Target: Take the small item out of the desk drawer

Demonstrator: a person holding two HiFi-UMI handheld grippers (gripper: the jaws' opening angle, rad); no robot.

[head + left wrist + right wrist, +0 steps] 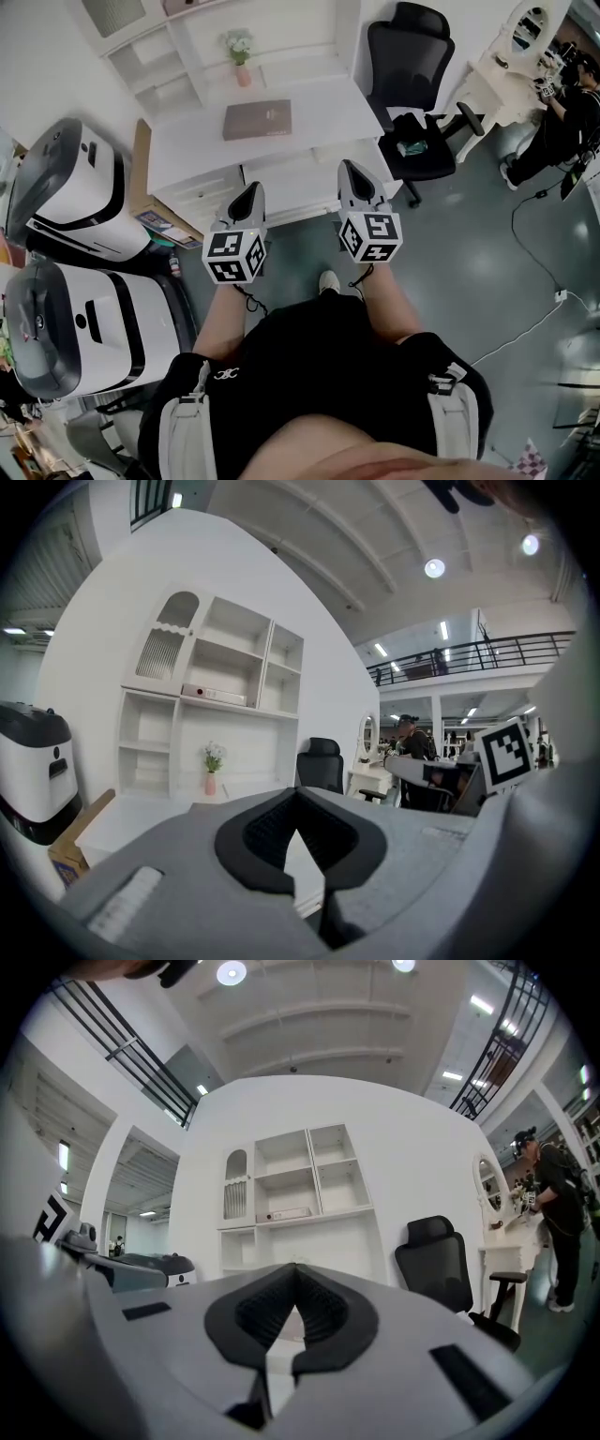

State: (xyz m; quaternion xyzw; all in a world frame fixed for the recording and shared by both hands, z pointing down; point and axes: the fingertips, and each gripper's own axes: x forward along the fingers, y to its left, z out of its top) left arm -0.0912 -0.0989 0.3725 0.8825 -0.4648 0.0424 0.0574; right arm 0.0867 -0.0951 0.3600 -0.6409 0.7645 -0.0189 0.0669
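Observation:
The white desk point(319, 105) stands ahead of me, with a brown book point(257, 120) and a pink vase of flowers point(241, 58) on top. Its front drawers point(286, 183) look closed, and no small item shows. My left gripper point(250, 193) is held in the air short of the desk's front, its jaws shut and empty. My right gripper point(352, 172) hangs beside it, also shut on nothing. In the left gripper view the left gripper's point(298, 803) tips meet against the desk and shelves. In the right gripper view the right gripper's point(294, 1279) tips meet as well.
A black office chair point(412, 84) stands right of the desk with a small green thing point(412, 147) on its seat. Two big white machines point(70, 192) point(75, 323) and a cardboard box point(141, 178) crowd the left. A person point(562, 112) stands at the far right; a cable point(534, 309) crosses the floor.

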